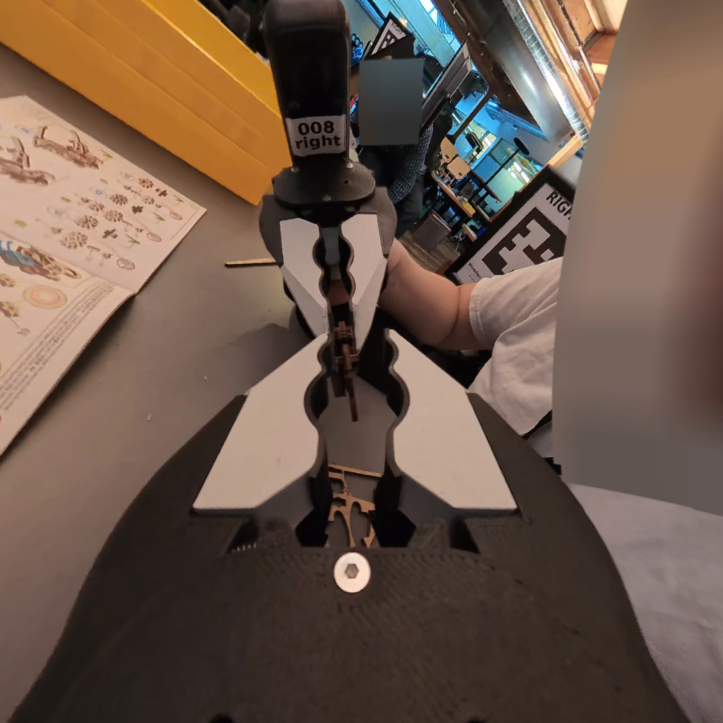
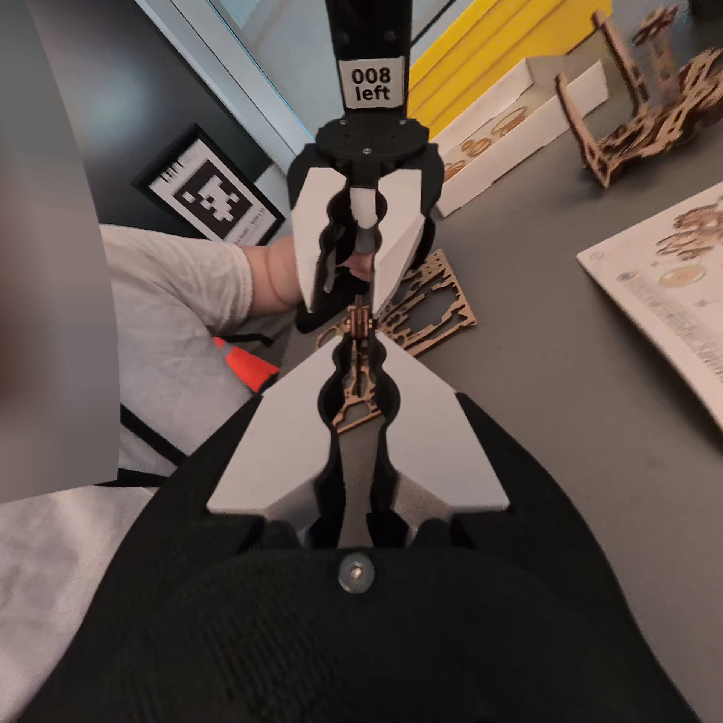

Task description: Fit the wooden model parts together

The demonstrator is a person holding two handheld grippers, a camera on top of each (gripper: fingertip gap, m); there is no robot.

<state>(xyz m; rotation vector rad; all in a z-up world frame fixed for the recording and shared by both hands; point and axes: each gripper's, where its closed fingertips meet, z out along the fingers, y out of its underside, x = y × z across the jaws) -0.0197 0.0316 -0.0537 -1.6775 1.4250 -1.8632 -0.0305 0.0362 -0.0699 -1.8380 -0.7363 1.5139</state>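
Note:
My right gripper (image 2: 359, 338) is shut on a small brown wooden model part (image 2: 358, 321) and holds it upright above the grey table (image 2: 547, 391). My left gripper (image 1: 358, 334) faces it tip to tip. Its jaws stand apart around the free end of the same part (image 1: 346, 364), which sits nearer one finger. In the left wrist view the right gripper (image 1: 346, 336) comes in from the top. In the right wrist view the left gripper (image 2: 342, 309) does the same. A cut-out wooden sheet (image 2: 430, 313) lies flat on the table below both grippers.
A partly built wooden model (image 2: 645, 117) stands at the far right. An instruction booklet (image 1: 78, 234) lies open on the table. Yellow boxes (image 1: 156, 78) and white boxes (image 2: 508, 129) line the back. A thin wooden stick (image 1: 250, 262) lies nearby. A person's arm (image 1: 430, 297) is behind the grippers. My two grippers' fingertips are within a few centimetres of each other.

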